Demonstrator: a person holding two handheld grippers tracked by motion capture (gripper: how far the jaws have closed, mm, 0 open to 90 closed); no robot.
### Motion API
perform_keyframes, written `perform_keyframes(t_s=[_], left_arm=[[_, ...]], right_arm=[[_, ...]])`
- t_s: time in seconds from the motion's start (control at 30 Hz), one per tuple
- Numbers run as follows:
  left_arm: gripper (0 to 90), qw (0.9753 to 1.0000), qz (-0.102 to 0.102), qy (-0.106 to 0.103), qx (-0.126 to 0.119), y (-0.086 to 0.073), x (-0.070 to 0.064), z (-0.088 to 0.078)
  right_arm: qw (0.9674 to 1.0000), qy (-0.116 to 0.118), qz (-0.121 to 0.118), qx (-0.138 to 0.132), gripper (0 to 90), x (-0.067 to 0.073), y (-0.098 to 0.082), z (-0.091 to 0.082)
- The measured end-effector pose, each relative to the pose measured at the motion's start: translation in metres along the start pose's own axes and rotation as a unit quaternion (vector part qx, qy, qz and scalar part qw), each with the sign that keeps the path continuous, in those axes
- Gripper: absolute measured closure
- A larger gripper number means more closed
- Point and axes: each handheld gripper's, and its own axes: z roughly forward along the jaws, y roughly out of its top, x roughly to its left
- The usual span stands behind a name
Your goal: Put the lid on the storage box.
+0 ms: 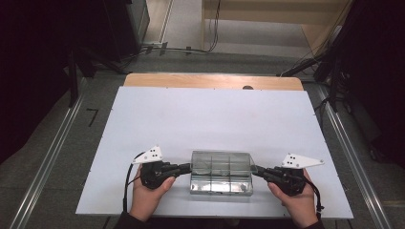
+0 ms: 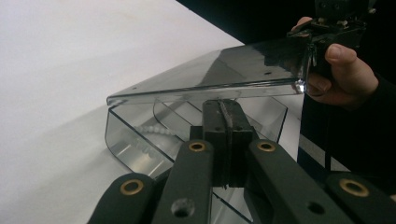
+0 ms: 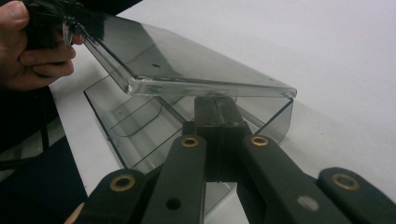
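No brand, label or writing to read anywhere on the clear plastic box [image 1: 221, 177], nor on its lid [image 1: 221, 163]. Sits near the front edge of the white worktop [image 1: 210, 119], about midway between the front corners. Split inside into small see-through compartments, hard to count through the shine. Something pale and beady inside, seen in the left gripper view at the far wall, too blurry to name. Lid lifted and tilted over the box, hinge side hard to make out. Left gripper [image 1: 187, 167] at the box's left end, jaws pressed tight together, tips under the lid's edge; whether pinching the lid or the box wall or just touching, cannot tell. Same on the other end for the right gripper [image 1: 255, 169]: jaws squeezed shut right below the lid's edge, grip hidden by the lid. Left hand [image 1: 148, 193] and right hand [image 1: 298, 202] wrapped round the gripper bodies, forearms cut off at the bottom of the high view. Back edge of the worktop resting on a wooden board [image 1: 212, 81], partly covered.
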Motion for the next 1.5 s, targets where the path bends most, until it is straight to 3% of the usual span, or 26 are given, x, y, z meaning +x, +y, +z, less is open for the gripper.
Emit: perform_keyframes(t_s=[0.3, 0.67, 1.13, 1.5], left_arm=[[90.0, 0.9999, -0.001, -0.005, 0.016, -0.005, 0.001, 0.0], [90.0, 0.9989, 0.0, 0.005, 0.047, -0.012, 0.003, 0.004], [88.1, 0.9977, 0.0, 0.002, 0.067, -0.014, 0.007, 0.006], [89.2, 0.9958, 0.006, 0.005, 0.091, -0.015, 0.009, 0.007]], right_arm=[[0.9999, 0.002, -0.006, 0.014, 87.8, 0.002, -0.008, 0.002], [0.9994, 0.003, -0.015, 0.031, 87.8, -0.001, -0.015, 0.005], [0.9985, 0.005, -0.03, 0.045, 87.9, -0.004, -0.018, 0.006], [0.9972, -0.006, -0.043, 0.061, 87.9, -0.006, -0.019, 0.008]])
